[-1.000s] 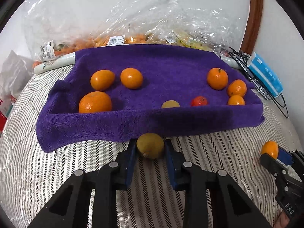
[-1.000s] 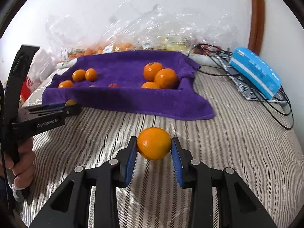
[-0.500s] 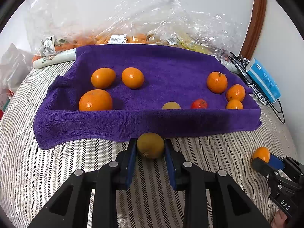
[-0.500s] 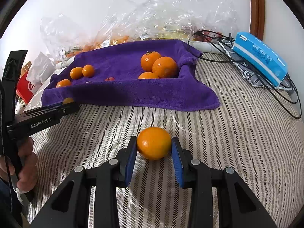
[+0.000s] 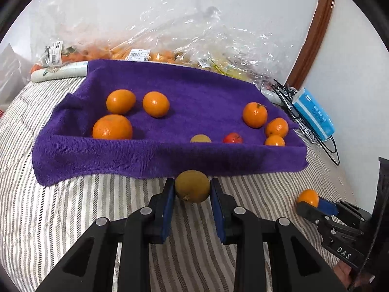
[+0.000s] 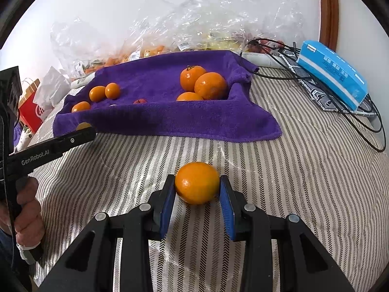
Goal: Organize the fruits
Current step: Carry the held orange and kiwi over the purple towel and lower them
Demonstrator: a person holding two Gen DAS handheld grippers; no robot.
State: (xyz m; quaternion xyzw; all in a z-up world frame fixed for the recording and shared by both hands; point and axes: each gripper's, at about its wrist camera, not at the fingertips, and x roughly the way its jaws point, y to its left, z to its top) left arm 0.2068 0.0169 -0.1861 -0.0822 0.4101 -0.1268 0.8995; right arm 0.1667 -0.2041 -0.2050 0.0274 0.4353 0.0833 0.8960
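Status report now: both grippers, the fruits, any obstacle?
Left gripper shut on green fruit. Right gripper shut on orange. Towel ahead, path clear.

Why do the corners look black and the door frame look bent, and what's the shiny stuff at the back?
Both wrist views use a fisheye lens, so the picture is a circle with dark corners. It bends the brown wooden frame in the left wrist view. In the right wrist view the clear plastic bags catch the light and glare white; the orange shows a small bright spot and stays sharp.
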